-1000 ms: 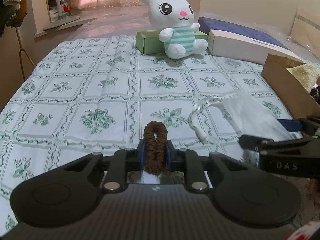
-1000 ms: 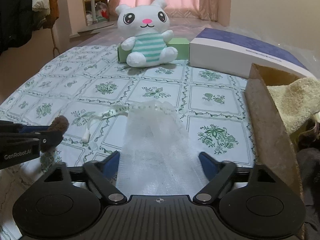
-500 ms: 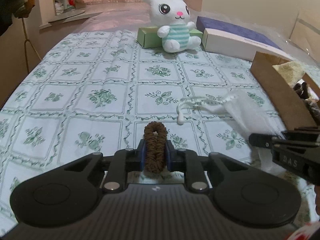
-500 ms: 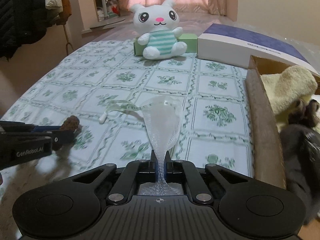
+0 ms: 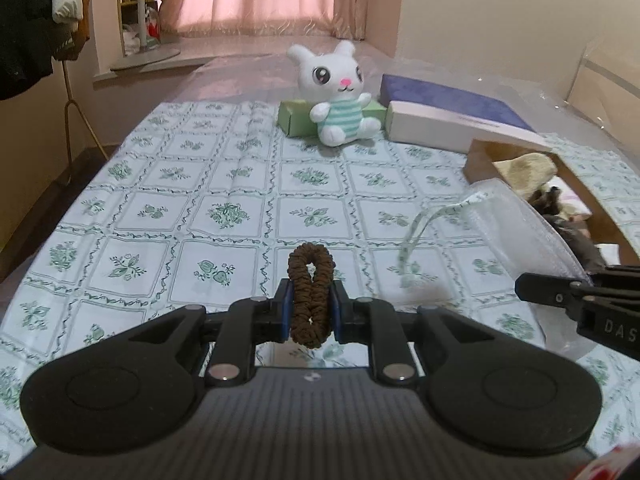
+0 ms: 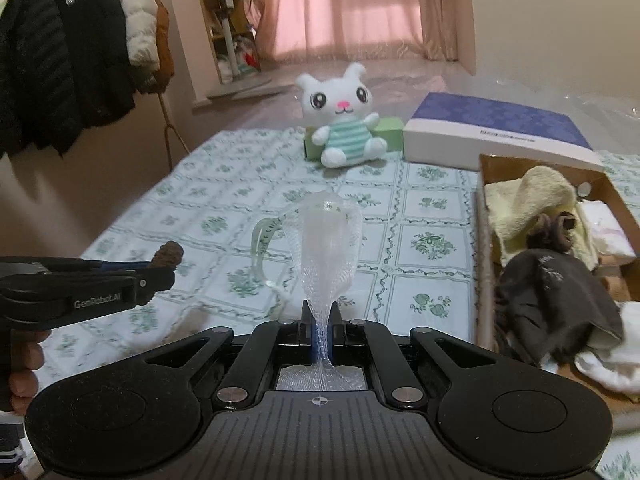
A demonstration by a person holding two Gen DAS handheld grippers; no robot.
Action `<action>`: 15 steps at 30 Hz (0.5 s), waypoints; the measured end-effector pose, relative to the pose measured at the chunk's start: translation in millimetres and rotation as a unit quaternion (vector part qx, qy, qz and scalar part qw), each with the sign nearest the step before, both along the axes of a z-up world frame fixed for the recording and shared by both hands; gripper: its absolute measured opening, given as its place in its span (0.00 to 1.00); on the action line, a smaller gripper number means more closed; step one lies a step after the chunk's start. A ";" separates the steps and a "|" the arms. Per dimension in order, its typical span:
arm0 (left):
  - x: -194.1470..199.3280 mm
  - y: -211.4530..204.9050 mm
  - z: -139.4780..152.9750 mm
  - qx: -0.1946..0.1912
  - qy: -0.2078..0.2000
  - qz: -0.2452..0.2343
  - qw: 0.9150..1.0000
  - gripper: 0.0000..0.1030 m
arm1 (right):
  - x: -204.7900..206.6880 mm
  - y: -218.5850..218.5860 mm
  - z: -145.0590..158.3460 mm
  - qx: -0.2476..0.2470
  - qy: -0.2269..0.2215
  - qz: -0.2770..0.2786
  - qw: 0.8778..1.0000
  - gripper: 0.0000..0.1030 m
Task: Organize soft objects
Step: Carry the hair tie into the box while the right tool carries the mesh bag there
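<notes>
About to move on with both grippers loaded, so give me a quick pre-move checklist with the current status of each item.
1. Left gripper grip: shut on the brown scrunchie, which stands upright between the fingers. Ok.
2. Right gripper grip: shut on the clear mesh pouch, pinched at its bottom end. Ok.
3. Pouch mouth open enough to take the scrunchie: it faces away from the camera. Cannot tell.
4. Pouch ribbon: hangs loose on the side toward the left gripper and might snag. Not ok.
5. Cardboard box: already holds a yellow towel and a dark cloth; spare room cannot tell.
6. Plush bunny: sits far back on the tablecloth, clear of both grippers. Ok.
</notes>
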State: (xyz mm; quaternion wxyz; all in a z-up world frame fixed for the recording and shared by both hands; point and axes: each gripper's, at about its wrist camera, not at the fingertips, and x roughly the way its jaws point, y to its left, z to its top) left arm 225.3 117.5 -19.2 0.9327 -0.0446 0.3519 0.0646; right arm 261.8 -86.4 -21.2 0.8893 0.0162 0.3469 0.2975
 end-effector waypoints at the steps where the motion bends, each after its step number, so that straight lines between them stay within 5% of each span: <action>1: -5.5 -4.0 4.3 0.000 -0.002 -0.003 1.000 0.17 | -4.8 -3.3 3.1 0.002 -0.002 -0.001 1.000 0.04; 15: -41.0 -81.2 35.3 -0.011 -0.023 -0.077 0.997 0.17 | -59.2 -74.9 33.2 0.031 -0.011 -0.044 0.998 0.04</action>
